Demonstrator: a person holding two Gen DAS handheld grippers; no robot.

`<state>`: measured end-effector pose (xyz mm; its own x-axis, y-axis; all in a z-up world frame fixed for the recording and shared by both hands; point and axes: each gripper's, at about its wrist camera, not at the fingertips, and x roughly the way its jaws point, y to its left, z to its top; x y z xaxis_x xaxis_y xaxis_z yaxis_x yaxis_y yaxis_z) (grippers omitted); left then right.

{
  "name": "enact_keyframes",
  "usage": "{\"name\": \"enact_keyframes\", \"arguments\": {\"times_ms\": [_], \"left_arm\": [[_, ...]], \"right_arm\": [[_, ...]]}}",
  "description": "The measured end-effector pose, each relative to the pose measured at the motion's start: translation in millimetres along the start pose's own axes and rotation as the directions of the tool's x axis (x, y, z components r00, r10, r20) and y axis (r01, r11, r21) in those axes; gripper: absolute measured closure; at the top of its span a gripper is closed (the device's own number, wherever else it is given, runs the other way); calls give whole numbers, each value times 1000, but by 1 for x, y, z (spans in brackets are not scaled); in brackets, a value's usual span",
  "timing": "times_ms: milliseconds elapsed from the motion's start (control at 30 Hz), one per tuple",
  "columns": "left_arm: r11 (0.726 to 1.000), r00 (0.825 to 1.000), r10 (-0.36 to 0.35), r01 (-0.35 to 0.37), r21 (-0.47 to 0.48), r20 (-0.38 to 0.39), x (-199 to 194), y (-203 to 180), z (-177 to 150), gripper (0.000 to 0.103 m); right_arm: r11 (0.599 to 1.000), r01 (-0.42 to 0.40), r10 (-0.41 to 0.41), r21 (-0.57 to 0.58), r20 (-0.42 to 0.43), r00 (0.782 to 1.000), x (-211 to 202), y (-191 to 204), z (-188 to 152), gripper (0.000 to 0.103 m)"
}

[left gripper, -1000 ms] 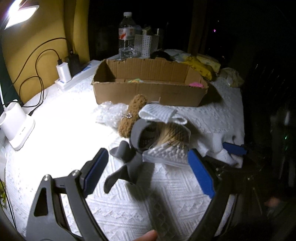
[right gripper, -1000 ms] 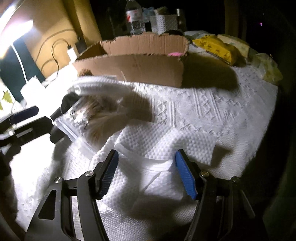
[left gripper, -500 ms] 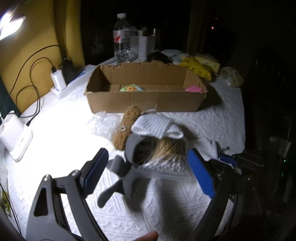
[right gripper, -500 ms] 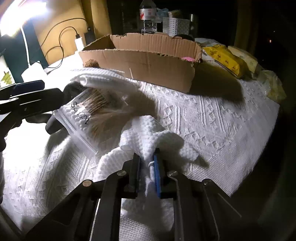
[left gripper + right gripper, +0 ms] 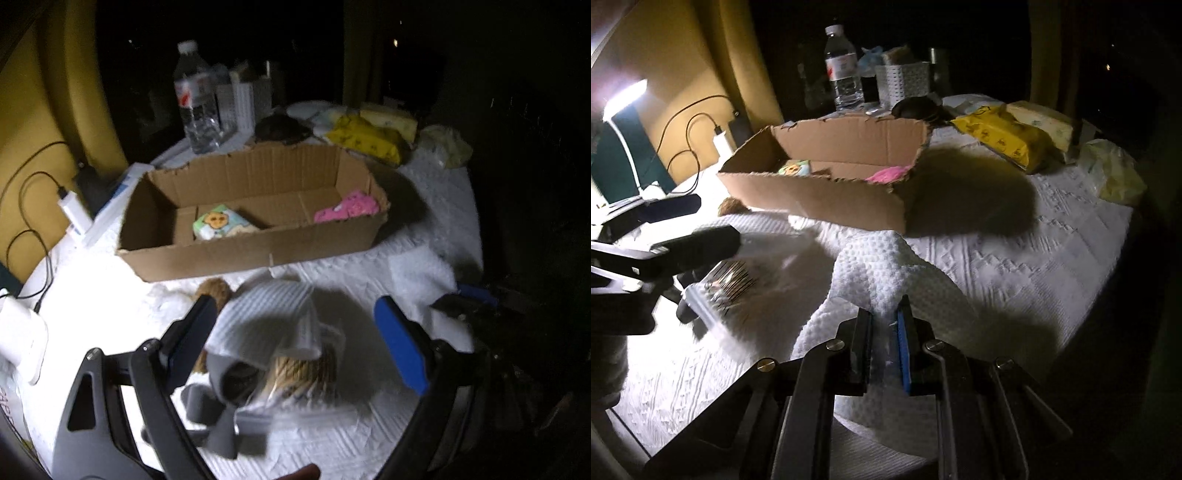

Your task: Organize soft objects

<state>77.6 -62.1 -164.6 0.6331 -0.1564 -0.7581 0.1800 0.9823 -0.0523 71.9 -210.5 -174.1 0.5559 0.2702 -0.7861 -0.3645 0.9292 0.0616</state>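
Observation:
My right gripper is shut on a white waffle towel, which hangs bunched up from the pads above the tablecloth. My left gripper is open and straddles a pile without pressing on it. The pile holds a ribbed white cloth, a grey sock, a zip bag of brown sticks and a brown plush. Behind it stands an open cardboard box with a sun-face pack and a pink cloth inside. The towel also shows at the right of the left wrist view.
Behind the box stand a water bottle and a white perforated basket. Yellow packs and a pale bag lie at the back right. A charger with cables and a lit lamp are at the left.
My right gripper shut on the white waffle towel and lifted it off the cloth. My left gripper, still open, moved forward over the pile toward the box.

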Motion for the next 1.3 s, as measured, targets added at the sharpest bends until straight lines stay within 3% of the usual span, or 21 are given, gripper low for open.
{"name": "enact_keyframes", "arguments": {"times_ms": [100,233,333,533,667,700,833,1300], "left_arm": [[1000,999,3,-2,17,-35,15,1,0,18],[999,995,-3,7,41,-97,32,0,-5,42],[999,992,-5,9,35,-124,39,3,-8,52],[1000,994,-15,18,19,-112,32,5,-6,75],[999,996,-32,33,10,-86,24,7,-2,84],[999,996,-34,35,11,-80,22,7,-1,93],[999,998,-40,41,14,-46,14,6,2,97],[996,993,-85,85,2,79,-37,8,22,98]], "right_arm": [[1000,-3,3,13,2,1000,2,-6,2,90],[1000,-10,9,29,2,1000,5,-13,4,90],[999,-12,12,39,6,1000,6,-16,6,90],[999,-11,11,45,9,1000,6,-18,7,90],[999,-8,7,44,18,1000,2,-18,9,90],[999,-7,7,42,20,1000,0,-17,10,90],[999,-3,2,36,28,1000,-4,-14,11,90],[1000,9,-10,18,85,996,-30,-6,27,90]]}}
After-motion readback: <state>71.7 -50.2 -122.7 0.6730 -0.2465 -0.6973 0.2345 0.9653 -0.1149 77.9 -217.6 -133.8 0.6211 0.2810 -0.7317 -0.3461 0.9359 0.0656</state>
